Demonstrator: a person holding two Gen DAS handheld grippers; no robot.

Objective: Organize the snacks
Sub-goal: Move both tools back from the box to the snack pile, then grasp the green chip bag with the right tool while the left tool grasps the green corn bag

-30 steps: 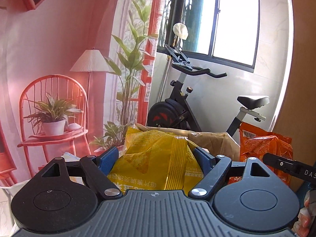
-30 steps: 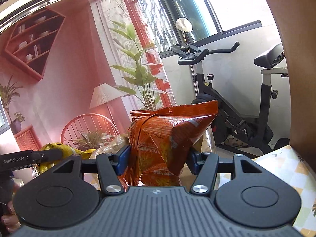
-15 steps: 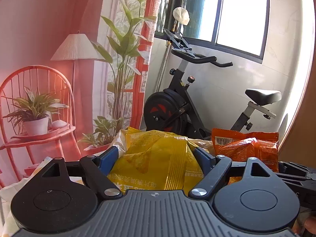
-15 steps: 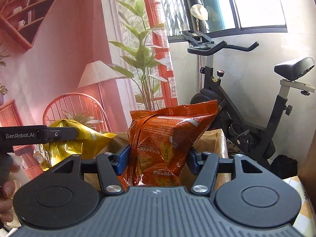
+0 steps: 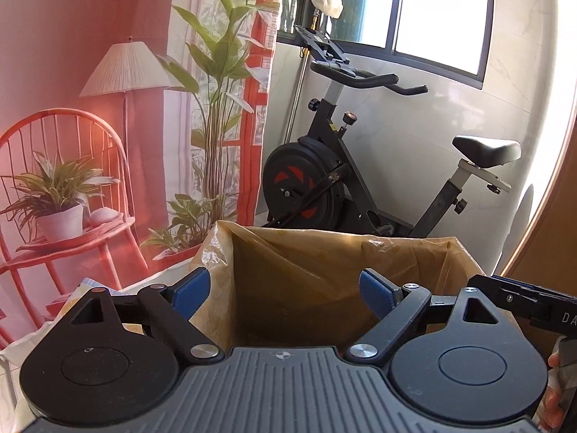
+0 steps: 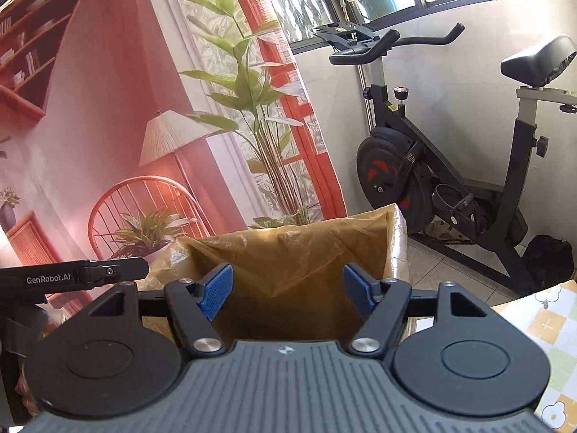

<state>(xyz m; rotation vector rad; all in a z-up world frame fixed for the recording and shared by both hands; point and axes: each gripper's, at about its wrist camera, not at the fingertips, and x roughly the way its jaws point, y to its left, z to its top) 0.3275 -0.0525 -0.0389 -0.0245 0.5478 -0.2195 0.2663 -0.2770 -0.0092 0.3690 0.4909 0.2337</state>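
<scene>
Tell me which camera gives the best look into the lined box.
The left wrist view: the lined box fills the middle, with its back and both side walls showing. The right wrist view shows the back and one side wall; neither shows the bottom.

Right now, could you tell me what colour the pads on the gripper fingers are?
Blue pads, clearest in the right wrist view.

White "GenRobot.AI" lettering on black side of left gripper [image 6: 86, 277], seen at left edge of right wrist view. White letters "DA" on black side of right gripper [image 5: 533, 301], cut off by right edge of left wrist view. Small yellow sticker on exercise bike [image 6: 393, 108] frame, too small to read. No other readable text.
</scene>
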